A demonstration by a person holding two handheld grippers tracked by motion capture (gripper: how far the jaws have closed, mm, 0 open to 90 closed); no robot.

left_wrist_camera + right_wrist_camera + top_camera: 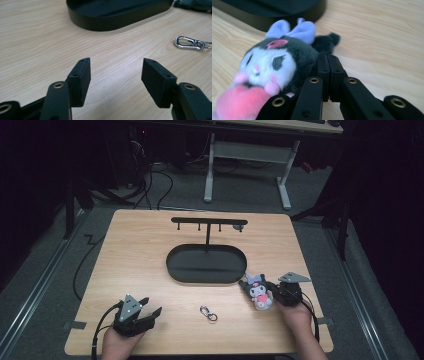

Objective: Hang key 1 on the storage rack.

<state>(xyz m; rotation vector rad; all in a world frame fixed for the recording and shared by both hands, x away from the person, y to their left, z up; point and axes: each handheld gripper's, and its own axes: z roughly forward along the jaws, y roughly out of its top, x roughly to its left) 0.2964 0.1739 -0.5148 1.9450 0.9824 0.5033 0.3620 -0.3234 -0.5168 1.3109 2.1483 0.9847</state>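
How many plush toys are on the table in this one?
1. The plush toy lies just off the black tray's right end, against the right gripper. Nothing seems to hide another.

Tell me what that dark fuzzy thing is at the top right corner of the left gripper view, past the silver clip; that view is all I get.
Observer: It's a plush toy with a dark head, a white face and a purple bow. It lies on the table by the right end of the black oval tray.
Operator: Is that tray just a dish?
Observer: No, a thin post rises from it and carries a hook bar across the top.
Operator: And the other hand?
Observer: The right gripper has its fingers closed together beside the toy's head. I cannot tell whether they pinch any of it.
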